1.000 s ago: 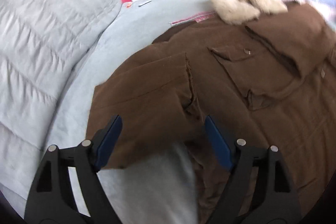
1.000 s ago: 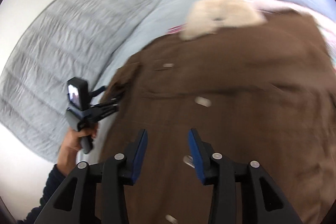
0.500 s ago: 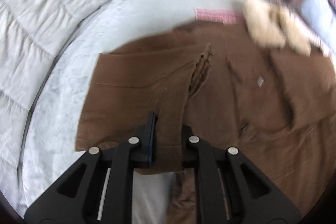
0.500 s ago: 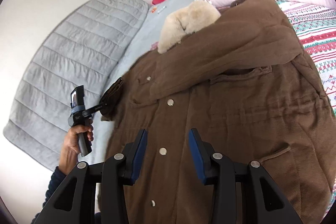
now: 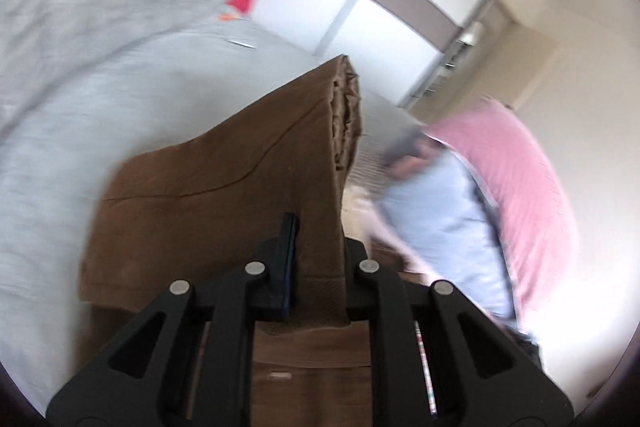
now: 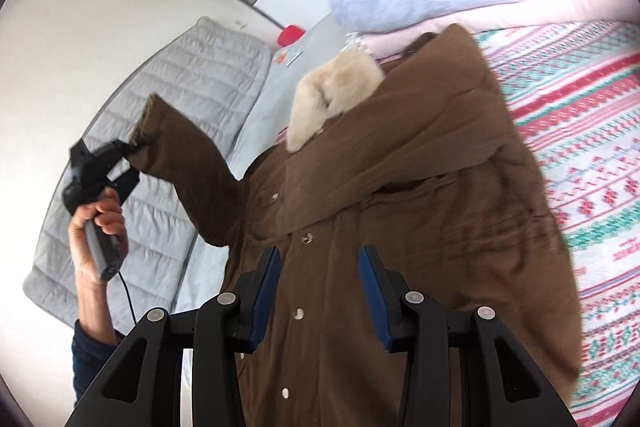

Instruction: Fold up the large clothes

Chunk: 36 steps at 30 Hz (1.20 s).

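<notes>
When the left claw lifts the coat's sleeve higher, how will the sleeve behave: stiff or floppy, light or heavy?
Probably floppy: the sleeve bends and sags between the left claw and the coat. It looks thick, so likely rather heavy, and it may drag the coat body along. The cloth seems rough, so it will probably not slip from the closed claw.

Left gripper [image 5: 316, 267] jaws clamped, raised; right gripper [image 6: 318, 291] jaws apart.

Grey bed [image 6: 276, 83] under brown coat [image 6: 400, 207], patterned blanket [image 6: 580, 147], red object [image 6: 290, 34].
</notes>
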{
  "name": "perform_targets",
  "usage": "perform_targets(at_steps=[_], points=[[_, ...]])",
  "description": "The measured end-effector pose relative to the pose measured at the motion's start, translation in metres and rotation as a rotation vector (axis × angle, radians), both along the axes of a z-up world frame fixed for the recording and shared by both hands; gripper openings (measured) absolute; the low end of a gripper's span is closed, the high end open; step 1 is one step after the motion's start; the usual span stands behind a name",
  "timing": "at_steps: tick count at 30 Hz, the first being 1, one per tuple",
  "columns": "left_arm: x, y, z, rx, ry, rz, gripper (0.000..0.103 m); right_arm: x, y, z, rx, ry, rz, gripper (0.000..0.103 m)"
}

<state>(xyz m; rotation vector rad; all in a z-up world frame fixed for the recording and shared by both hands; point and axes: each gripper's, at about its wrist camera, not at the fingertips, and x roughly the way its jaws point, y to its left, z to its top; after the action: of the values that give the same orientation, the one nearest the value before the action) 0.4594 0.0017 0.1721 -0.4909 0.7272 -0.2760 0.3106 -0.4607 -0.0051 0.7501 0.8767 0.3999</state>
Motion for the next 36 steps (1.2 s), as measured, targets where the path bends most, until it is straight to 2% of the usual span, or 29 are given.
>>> perform_targets(at_steps=[2,4,8,11,15,17,19,24,26,30,33,36], points=[[0.002,-0.042,-0.013,-0.015,0.003,-0.051,0.016,0.0,-0.012,-0.001,0.012,0.003,-0.023,0.042],[0.003,-0.08,-0.041,-0.04,0.05,-0.093,0.016,0.0,-0.023,-0.001,0.011,0.008,-0.056,0.042],[0.001,-0.145,-0.116,0.026,0.157,-0.138,0.018,0.0,-0.043,-0.007,0.026,0.034,-0.098,0.042],[0.003,-0.168,-0.173,0.033,0.27,-0.169,0.018,0.002,-0.05,-0.014,0.026,0.057,-0.108,0.042],[0.004,-0.181,-0.204,0.061,0.323,-0.174,0.026,0.003,-0.055,-0.02,0.017,0.08,-0.115,0.042],[0.004,-0.181,-0.202,0.056,0.321,-0.176,0.038,0.002,-0.055,-0.022,0.021,0.087,-0.113,0.042],[0.003,-0.184,-0.192,0.058,0.302,-0.191,0.045,0.003,-0.054,-0.021,0.014,0.084,-0.11,0.042],[-0.019,-0.168,-0.159,0.086,0.196,-0.278,0.065,0.003,-0.052,-0.022,-0.002,0.089,-0.115,0.042],[-0.028,-0.146,-0.154,0.156,0.183,-0.254,0.067,0.004,-0.051,-0.022,-0.008,0.092,-0.116,0.042],[-0.053,-0.074,-0.162,0.307,0.225,-0.101,0.067,0.006,-0.046,-0.017,-0.051,0.078,-0.111,0.042],[-0.087,-0.019,-0.164,0.38,0.277,-0.029,0.067,0.007,-0.032,-0.016,-0.13,0.07,-0.094,0.047],[-0.128,0.025,-0.153,0.435,0.286,0.026,0.068,0.01,-0.011,-0.02,-0.175,0.069,-0.056,0.049]])
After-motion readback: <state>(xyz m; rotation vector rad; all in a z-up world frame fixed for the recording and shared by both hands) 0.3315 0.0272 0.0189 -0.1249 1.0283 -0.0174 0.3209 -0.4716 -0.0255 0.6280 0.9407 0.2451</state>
